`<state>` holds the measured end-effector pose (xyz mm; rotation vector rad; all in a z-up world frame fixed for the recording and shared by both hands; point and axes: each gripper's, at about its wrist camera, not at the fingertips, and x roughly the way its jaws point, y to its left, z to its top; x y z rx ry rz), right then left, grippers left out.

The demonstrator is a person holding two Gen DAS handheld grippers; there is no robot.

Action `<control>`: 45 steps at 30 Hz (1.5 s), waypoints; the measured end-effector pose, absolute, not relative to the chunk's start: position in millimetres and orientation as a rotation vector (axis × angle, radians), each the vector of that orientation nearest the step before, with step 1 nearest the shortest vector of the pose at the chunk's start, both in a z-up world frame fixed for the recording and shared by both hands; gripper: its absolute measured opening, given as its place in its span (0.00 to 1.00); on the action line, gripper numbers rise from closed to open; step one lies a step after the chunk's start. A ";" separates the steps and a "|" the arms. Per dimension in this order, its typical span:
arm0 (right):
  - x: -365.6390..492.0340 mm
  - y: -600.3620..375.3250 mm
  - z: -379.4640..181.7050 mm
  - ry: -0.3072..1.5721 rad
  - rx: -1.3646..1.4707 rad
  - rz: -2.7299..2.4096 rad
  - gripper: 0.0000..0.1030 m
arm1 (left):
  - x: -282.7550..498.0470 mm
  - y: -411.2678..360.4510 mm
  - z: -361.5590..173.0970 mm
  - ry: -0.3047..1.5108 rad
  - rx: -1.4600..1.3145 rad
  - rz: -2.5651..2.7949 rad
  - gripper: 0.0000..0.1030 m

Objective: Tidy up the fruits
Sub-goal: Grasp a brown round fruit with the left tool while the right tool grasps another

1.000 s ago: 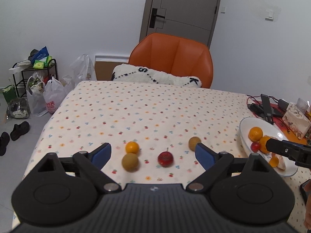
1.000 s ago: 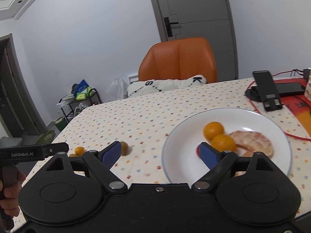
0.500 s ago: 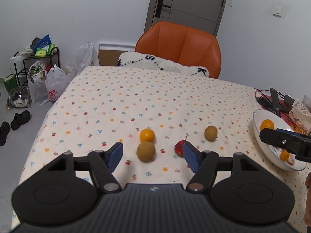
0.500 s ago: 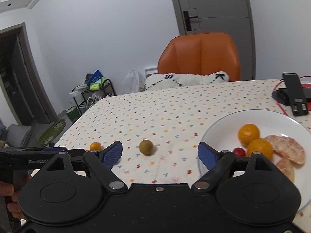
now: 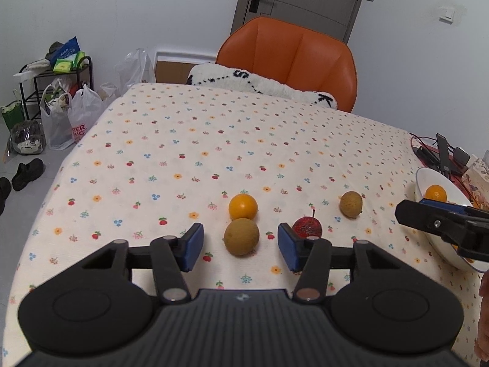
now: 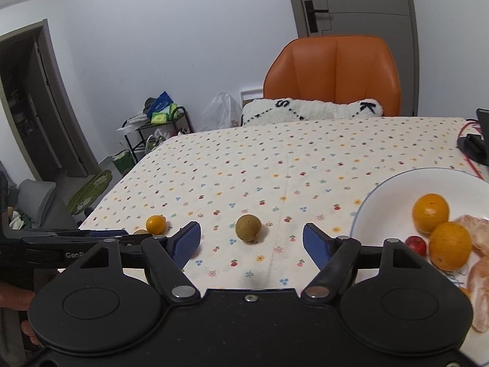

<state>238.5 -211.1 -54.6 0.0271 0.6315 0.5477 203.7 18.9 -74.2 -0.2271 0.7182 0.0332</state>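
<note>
My left gripper [image 5: 240,248] is open, its blue pads either side of a brown round fruit [image 5: 241,236] lying on the flowered tablecloth. Just behind that fruit sits a small orange [image 5: 243,206]; a red fruit [image 5: 307,227] lies by the right pad. A second brown fruit [image 5: 351,204] rests further right. My right gripper [image 6: 252,244] is open, and that second brown fruit [image 6: 248,227] lies just beyond its pads. The white plate [image 6: 379,195] at the right holds two oranges [image 6: 431,212], a small red fruit [image 6: 415,244] and peeled segments [image 6: 476,238].
An orange chair [image 5: 290,58] with a white cushion [image 5: 266,87] stands at the table's far side. Black devices and cables [image 5: 440,156] lie at the right edge behind the plate. A rack and plastic bags [image 5: 61,104] stand on the floor at the left.
My left gripper moved forward to the brown fruit and its pads narrowed around it. My right gripper swung left from the plate to face the second brown fruit.
</note>
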 end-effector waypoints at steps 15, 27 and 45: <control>262.6 -177.0 -70.7 0.688 -0.027 0.580 0.50 | 204.9 39.7 -70.1 0.712 -0.275 0.028 0.23; 274.1 -168.7 -82.8 0.718 -0.054 0.539 0.22 | 202.5 46.0 -65.5 0.696 -0.295 0.031 0.23; 233.7 -226.7 -43.3 0.609 0.002 0.522 0.21 | 190.4 -14.0 -34.6 0.636 -0.238 -0.057 0.23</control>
